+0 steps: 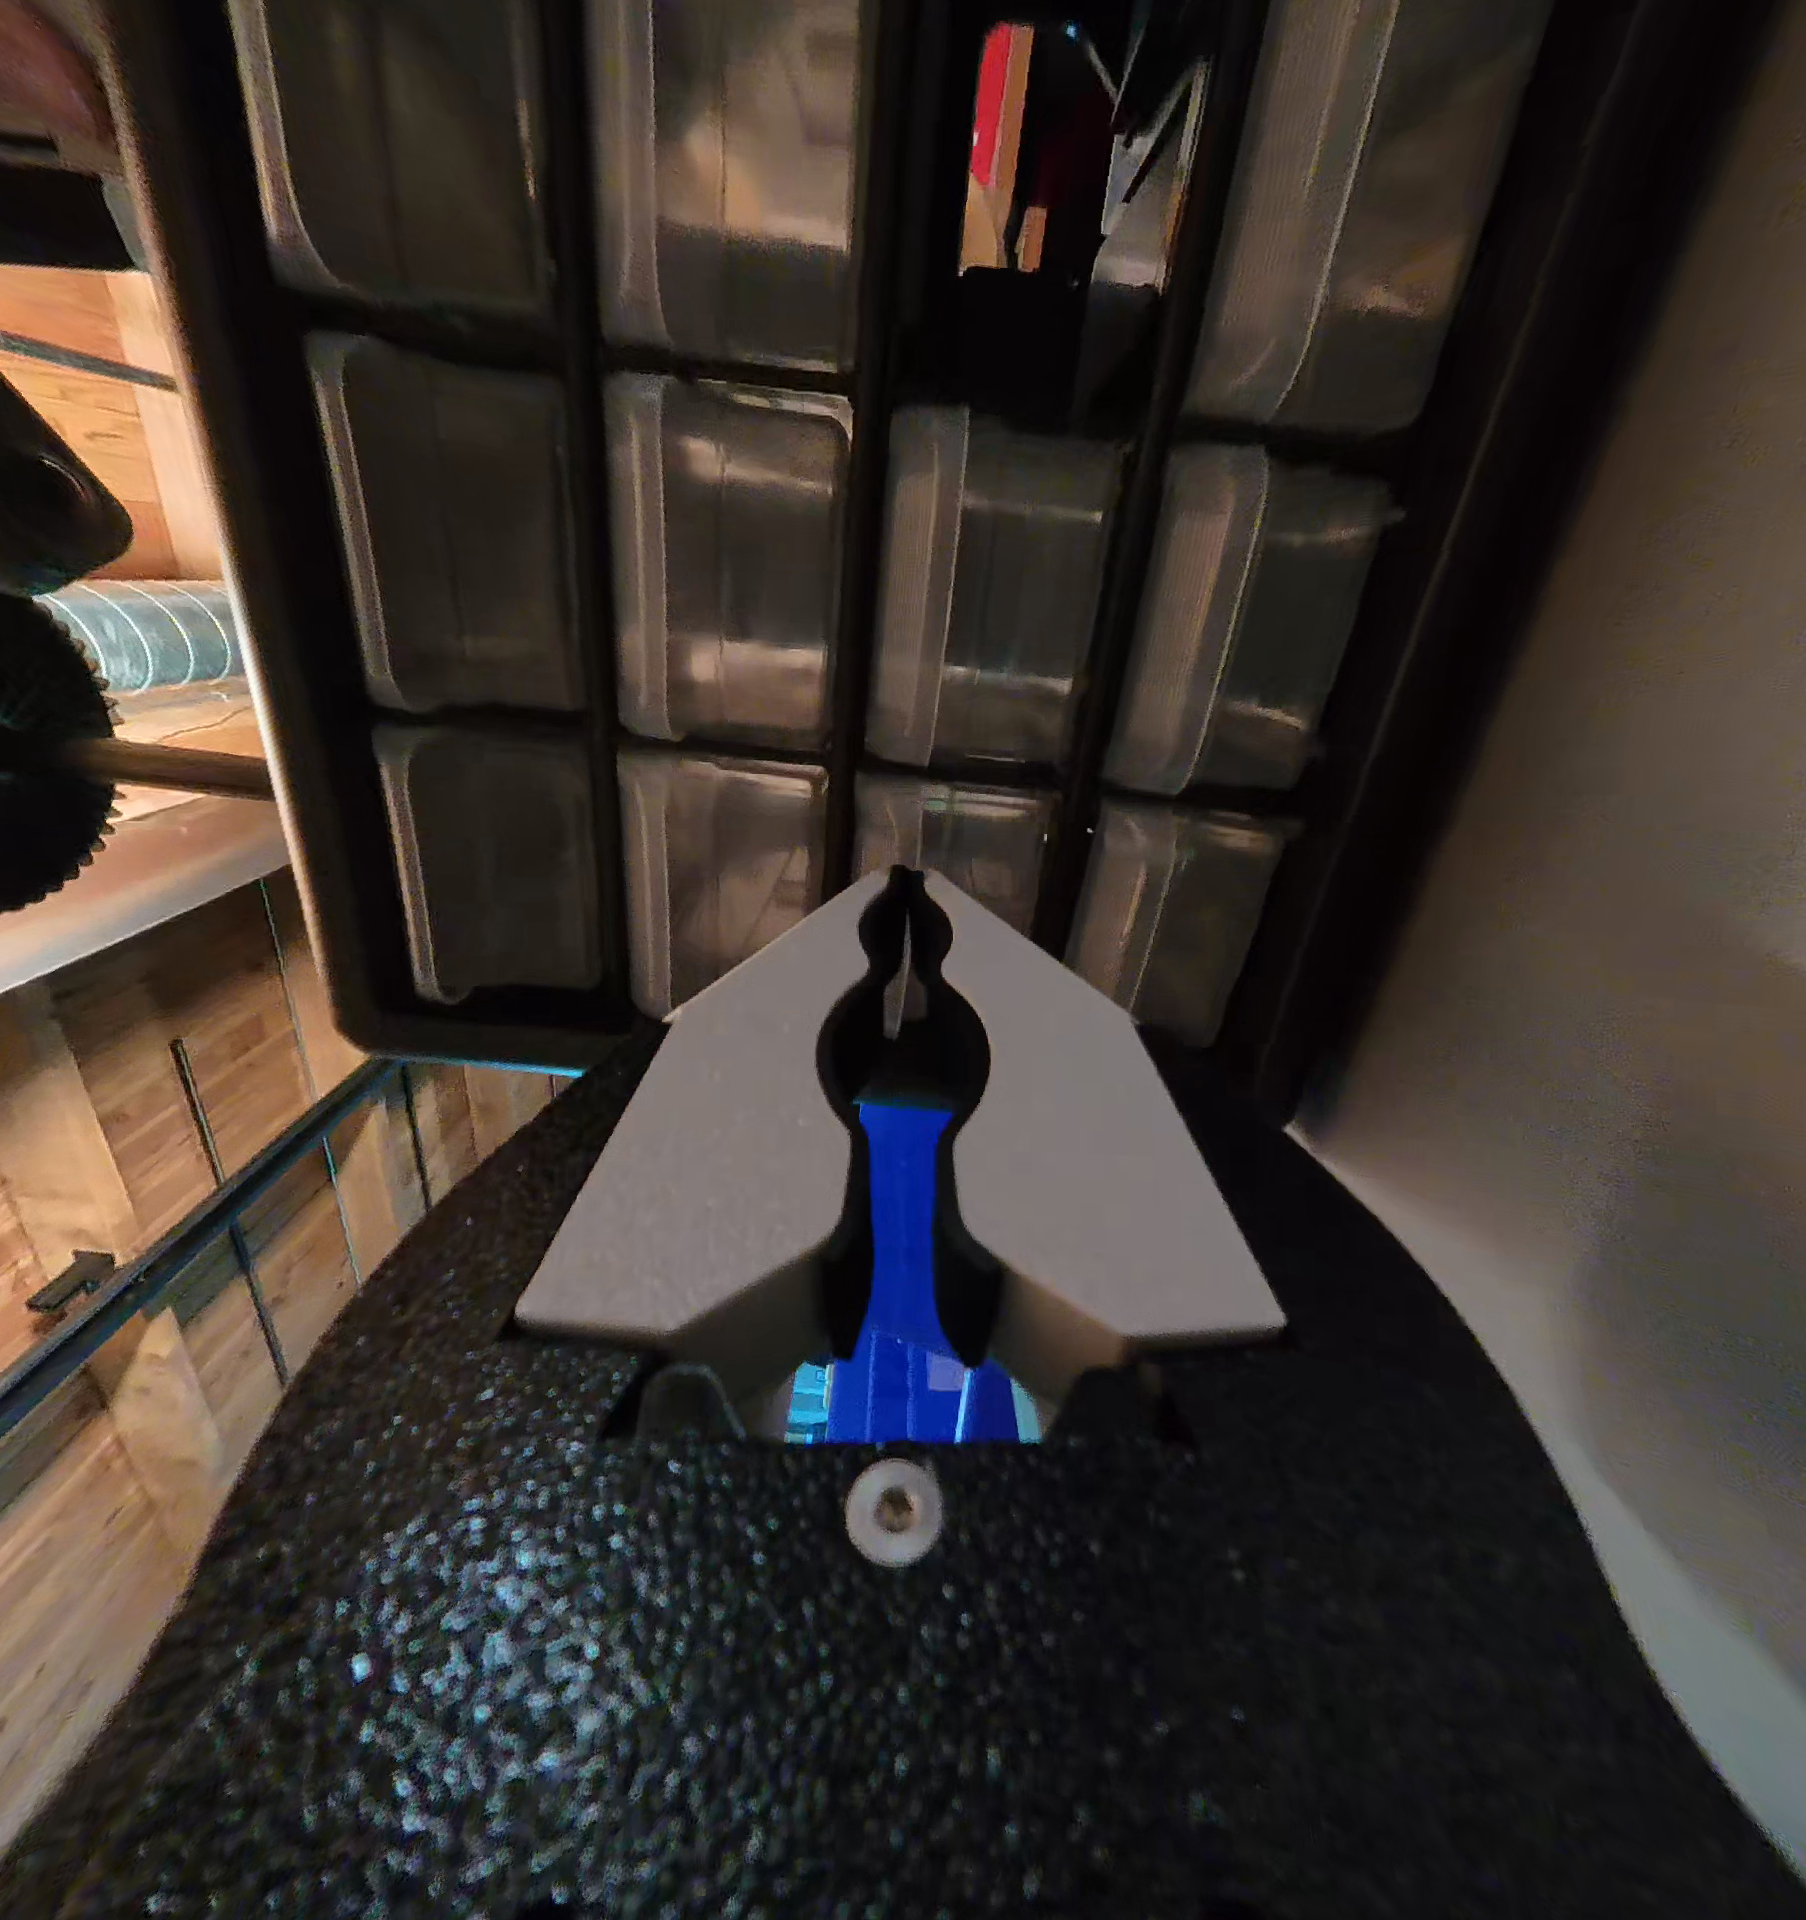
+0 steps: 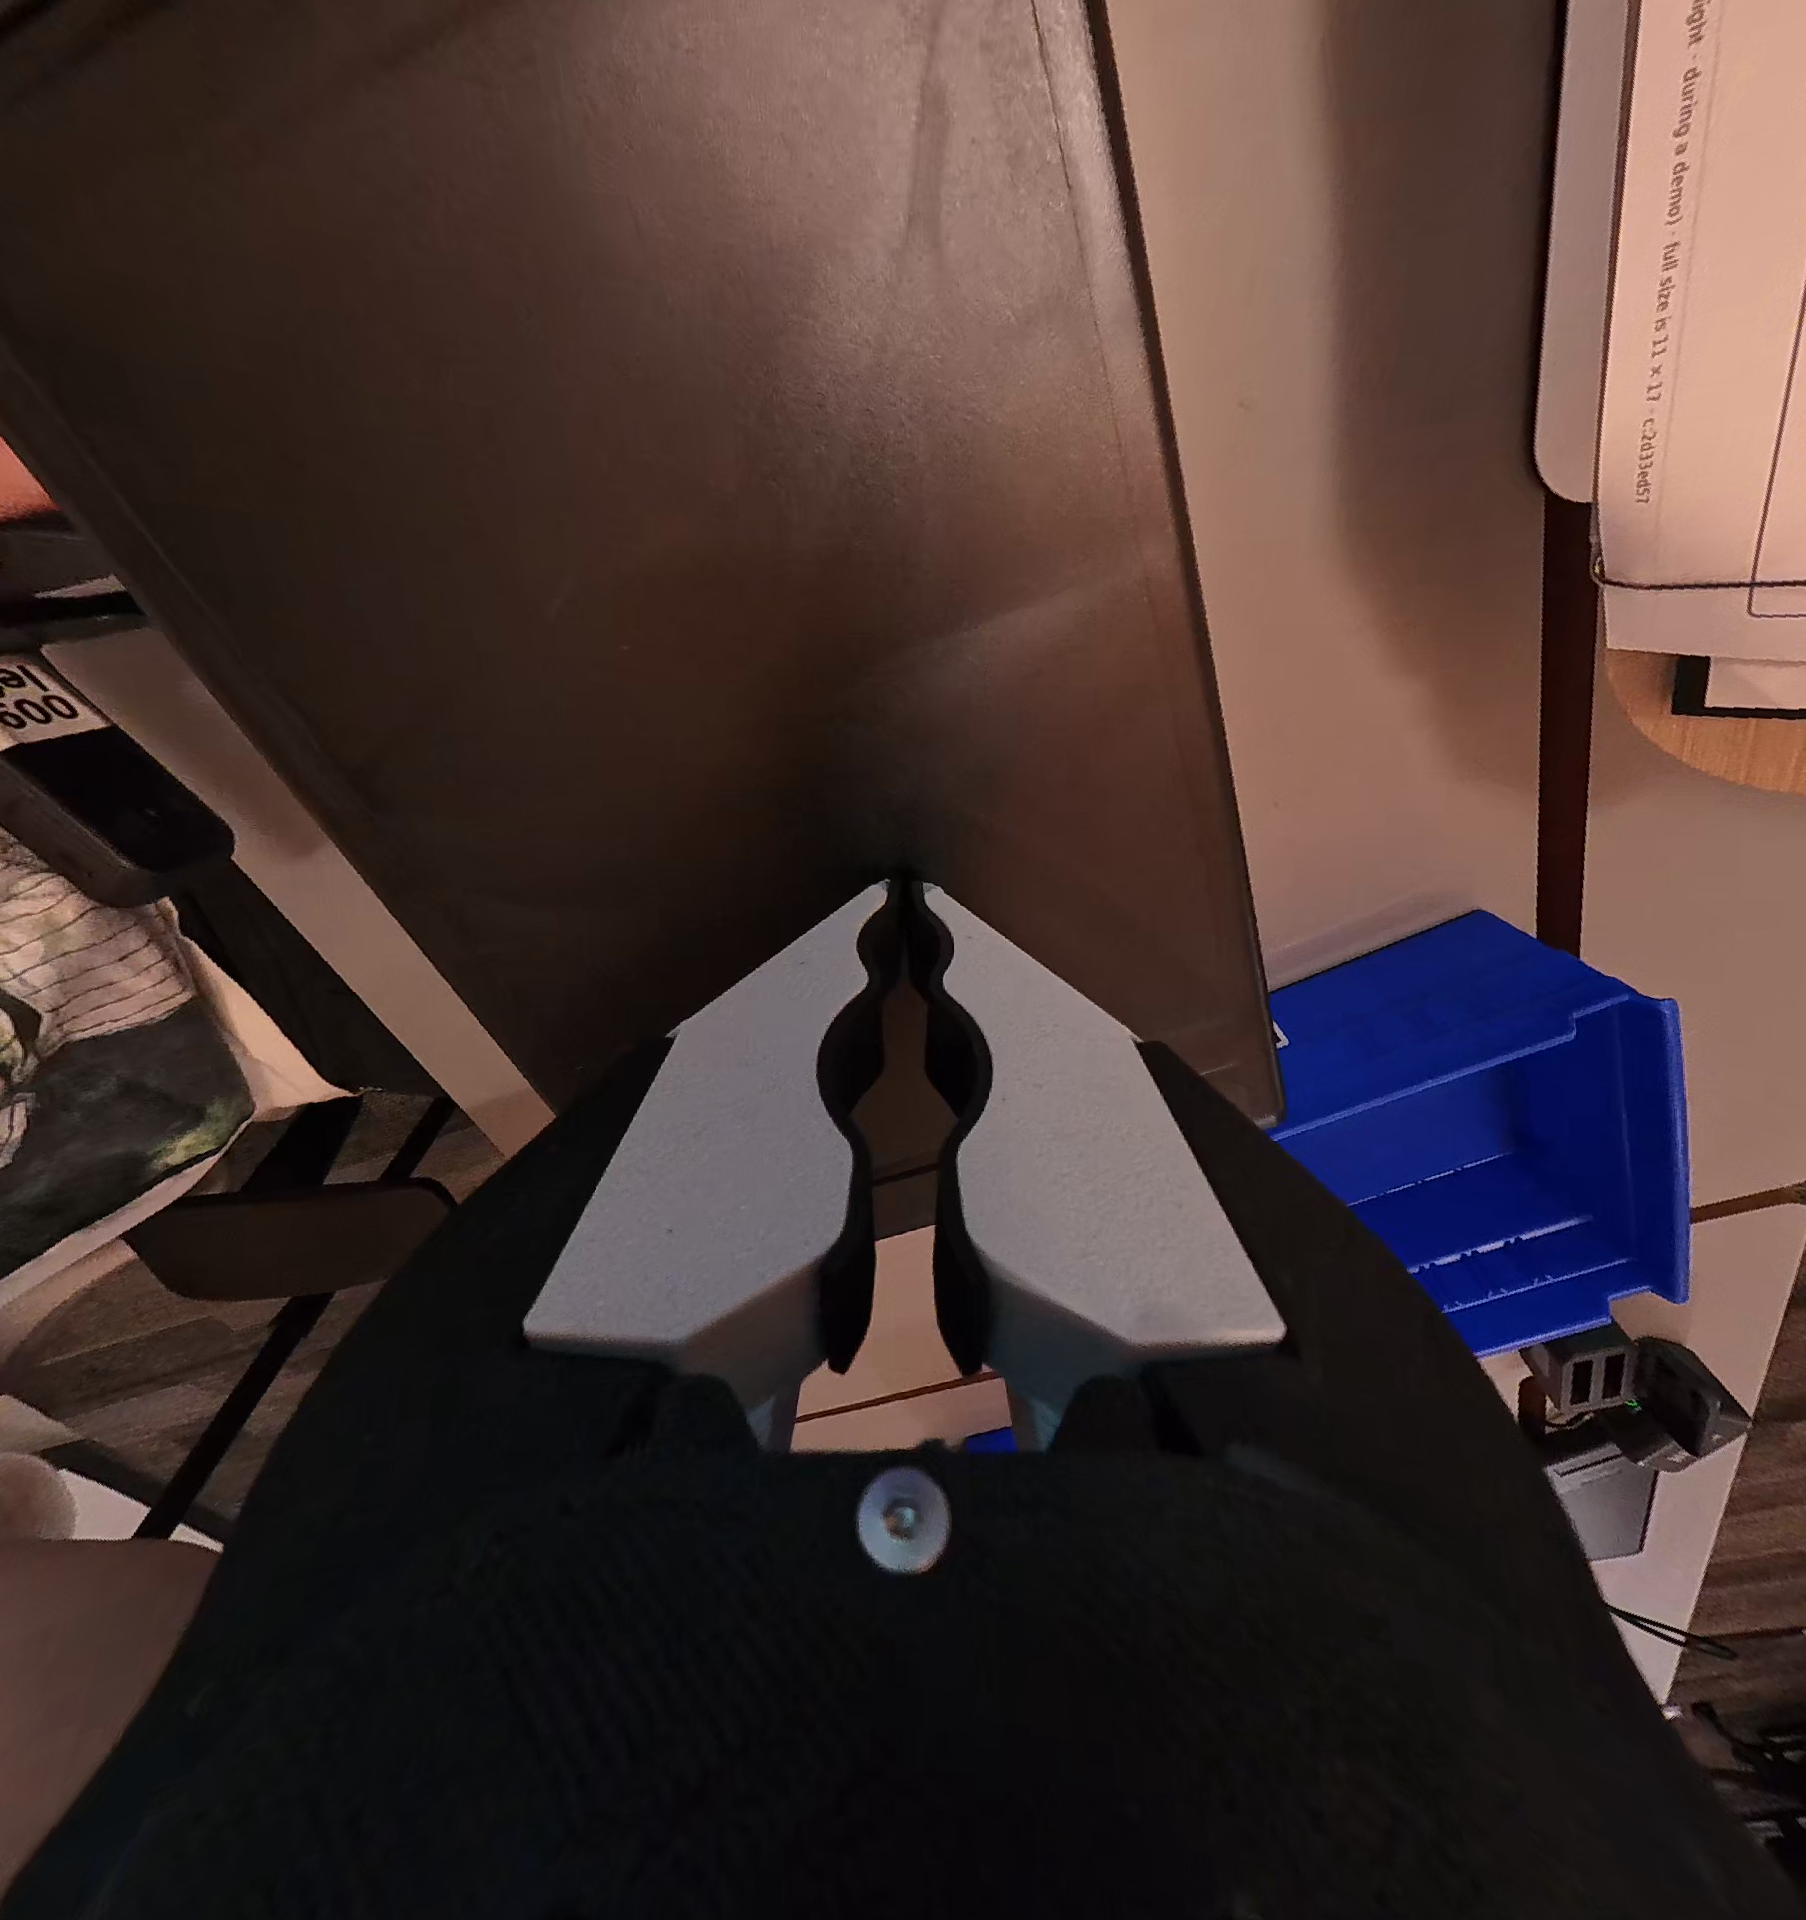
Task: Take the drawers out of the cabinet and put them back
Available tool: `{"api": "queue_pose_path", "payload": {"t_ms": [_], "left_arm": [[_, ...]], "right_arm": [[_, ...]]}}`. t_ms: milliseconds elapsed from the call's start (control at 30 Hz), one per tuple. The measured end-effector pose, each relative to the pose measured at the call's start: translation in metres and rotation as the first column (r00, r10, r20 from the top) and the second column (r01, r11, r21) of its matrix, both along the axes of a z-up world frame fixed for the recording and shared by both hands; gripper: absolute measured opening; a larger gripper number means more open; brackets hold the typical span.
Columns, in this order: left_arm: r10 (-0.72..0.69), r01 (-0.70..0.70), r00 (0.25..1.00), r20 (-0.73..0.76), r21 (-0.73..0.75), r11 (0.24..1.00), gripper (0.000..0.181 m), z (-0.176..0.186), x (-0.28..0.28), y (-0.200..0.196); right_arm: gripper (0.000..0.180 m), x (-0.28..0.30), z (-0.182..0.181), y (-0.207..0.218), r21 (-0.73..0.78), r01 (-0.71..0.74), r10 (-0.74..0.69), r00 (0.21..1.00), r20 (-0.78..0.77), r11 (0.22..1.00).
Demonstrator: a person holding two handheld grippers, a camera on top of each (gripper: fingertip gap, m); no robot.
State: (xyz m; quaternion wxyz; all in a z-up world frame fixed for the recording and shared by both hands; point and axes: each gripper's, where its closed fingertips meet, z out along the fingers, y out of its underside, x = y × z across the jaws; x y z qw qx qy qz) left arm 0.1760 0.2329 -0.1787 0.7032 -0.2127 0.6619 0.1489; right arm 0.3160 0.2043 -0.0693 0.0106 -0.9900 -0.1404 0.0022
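Apparently both braced: left gripper pinched a drawer tab at 12 o'clock; right gripper pressed closed against cabinet side.

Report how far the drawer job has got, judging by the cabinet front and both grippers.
Done: one slot in the top row of the cabinet gapes empty, so a drawer looks already out. In hand: the left gripper is shut on the thin front lip of a clear drawer in the bottom row; the right gripper is shut, tips against the cabinet's dark side. Left: the other visible drawers sit in place.
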Motion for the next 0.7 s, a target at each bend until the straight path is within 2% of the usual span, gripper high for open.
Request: {"api": "queue_pose_path", "payload": {"t_ms": [233, 367, 467, 567, 633, 700], "left_arm": [[-0.008, 0.009, 0.999, 0.041, -0.018, 1.000, 0.000, 0.006, -0.008, -0.005], [-0.052, 0.080, 0.983, 0.174, -0.153, 0.985, 0.000, 0.036, -0.032, -0.007], [0.020, 0.078, 0.957, 0.289, -0.324, 0.943, 0.000, 0.073, -0.055, 0.030], [0.162, 0.043, 0.941, 0.296, -0.582, 0.812, 0.000, 0.101, -0.071, 0.098], [0.253, -0.027, 0.950, 0.183, -0.760, 0.650, 0.000, 0.100, -0.073, 0.150], [0.282, -0.114, 0.959, 0.021, -0.884, 0.453, 0.000, 0.084, -0.068, 0.198]], "right_arm": [[0.000, 0.000, 0.000, 0.000, 0.003, 0.003, -0.003, 1.000, -0.004, 1.000], [0.000, 0.000, 0.000, 0.000, 0.004, -0.009, 0.008, 1.000, 0.009, 1.000], [0.000, 0.000, 0.000, 0.000, -0.001, -0.015, 0.015, 1.000, 0.024, 1.000], [0.000, 0.000, 0.000, 0.000, -0.018, -0.028, 0.029, 0.998, 0.050, 0.999], [0.000, 0.000, 0.000, 0.000, -0.032, -0.037, 0.039, 0.997, 0.065, 0.999], [0.000, 0.000, 0.000, 0.000, -0.040, -0.042, 0.044, 0.997, 0.070, 0.998]]}}
